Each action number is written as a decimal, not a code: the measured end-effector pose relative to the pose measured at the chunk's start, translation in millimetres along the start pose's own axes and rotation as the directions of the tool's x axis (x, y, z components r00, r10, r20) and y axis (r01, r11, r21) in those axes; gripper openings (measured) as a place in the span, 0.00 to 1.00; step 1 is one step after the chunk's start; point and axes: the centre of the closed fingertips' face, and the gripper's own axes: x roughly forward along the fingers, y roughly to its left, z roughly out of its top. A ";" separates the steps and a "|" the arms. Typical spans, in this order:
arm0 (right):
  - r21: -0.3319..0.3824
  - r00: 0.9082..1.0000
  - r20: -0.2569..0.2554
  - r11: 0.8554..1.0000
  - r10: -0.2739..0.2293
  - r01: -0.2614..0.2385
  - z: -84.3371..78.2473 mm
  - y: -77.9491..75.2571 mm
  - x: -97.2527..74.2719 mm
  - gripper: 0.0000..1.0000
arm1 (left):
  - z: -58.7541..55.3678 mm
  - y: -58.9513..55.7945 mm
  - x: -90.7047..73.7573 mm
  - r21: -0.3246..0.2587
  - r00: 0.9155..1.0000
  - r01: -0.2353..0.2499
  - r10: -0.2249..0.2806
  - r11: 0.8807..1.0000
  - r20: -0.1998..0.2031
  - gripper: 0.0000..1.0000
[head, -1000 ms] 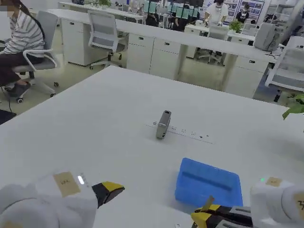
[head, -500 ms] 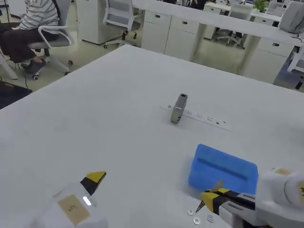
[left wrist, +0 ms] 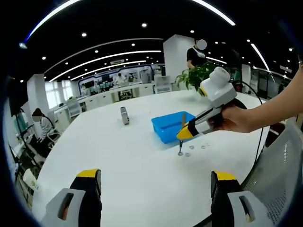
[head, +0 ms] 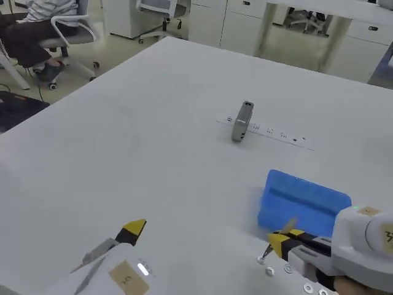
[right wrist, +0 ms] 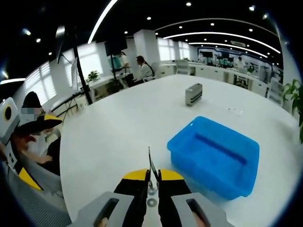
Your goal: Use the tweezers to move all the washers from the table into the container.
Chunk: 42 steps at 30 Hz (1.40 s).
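At the lower right of the head view, the right gripper (head: 282,241) has its yellow-tipped jaws clenched on a pair of slim metal tweezers (head: 268,251), the tips angled down at the white tabletop (head: 153,123); several small round metal washers (head: 270,271) lie loose on the surface just beside those tips, along the bottom edge of the frame; the blue rectangular plastic container (head: 304,200) sits just above them, near but not touching; whether a washer is pinched in the tips cannot be told. In the right gripper view the tweezers rise from between the closed jaws at bottom centre, two washers lying at their base, the container to the right. The left gripper (left wrist: 155,182) grasps nothing; its own view shows its jaws spread wide towards the two bottom corners; in the head view it sits at lower left. A small grey box-shaped device (head: 242,121) stands at upper centre, well apart from the washers.
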 end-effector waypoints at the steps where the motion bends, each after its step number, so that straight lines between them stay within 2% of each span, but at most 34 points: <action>1: -0.005 1.000 0.016 1.000 -0.002 0.002 2.4 -0.2 -0.1 0.03 | -0.8 -0.2 0.0 0.006 1.000 0.000 0.000 1.000 -0.004 0.99; 9: -0.044 1.000 0.004 0.999 -0.015 0.015 -1.0 -0.2 -2.5 0.03 | -3.9 1.5 0.4 0.002 1.000 0.000 0.000 1.000 -0.017 0.99; 11: -0.086 1.000 -0.018 0.996 -0.014 0.012 -5.2 2.2 -3.3 0.03 | -5.0 2.7 0.4 -0.005 1.000 -0.003 0.003 1.000 -0.021 0.98; 13: -0.126 0.999 -0.015 0.992 -0.028 0.026 -5.4 3.3 -4.8 0.03 | -6.0 4.1 0.2 -0.004 1.000 -0.010 0.009 1.000 -0.026 0.96; 19: -0.091 1.000 -0.004 0.996 -0.020 0.019 -4.5 2.8 -3.6 0.02 | -7.7 4.7 -0.1 -0.001 0.999 -0.012 0.012 1.000 -0.033 0.95; 26: -0.098 0.999 -0.015 0.995 -0.037 0.035 -8.1 0.6 -5.9 0.01 | -9.1 3.2 0.9 0.004 0.999 -0.005 0.005 1.000 -0.038 0.98; 31: -0.029 0.999 -0.021 0.999 -0.047 0.046 -8.7 0.7 -8.1 0.01 | -9.7 1.6 1.3 0.015 0.999 -0.001 0.001 1.000 -0.038 0.99; 35: 0.003 0.998 -0.033 0.999 -0.053 0.053 -6.6 -2.3 -7.8 0.01 | -14.9 1.6 2.5 0.036 0.998 -0.005 0.007 0.999 -0.068 0.98; 42: 0.034 0.999 -0.026 0.999 -0.022 0.023 0.0 1.4 -12.8 0.01 | -13.7 2.4 2.1 0.030 0.998 -0.007 0.009 1.000 -0.063 0.98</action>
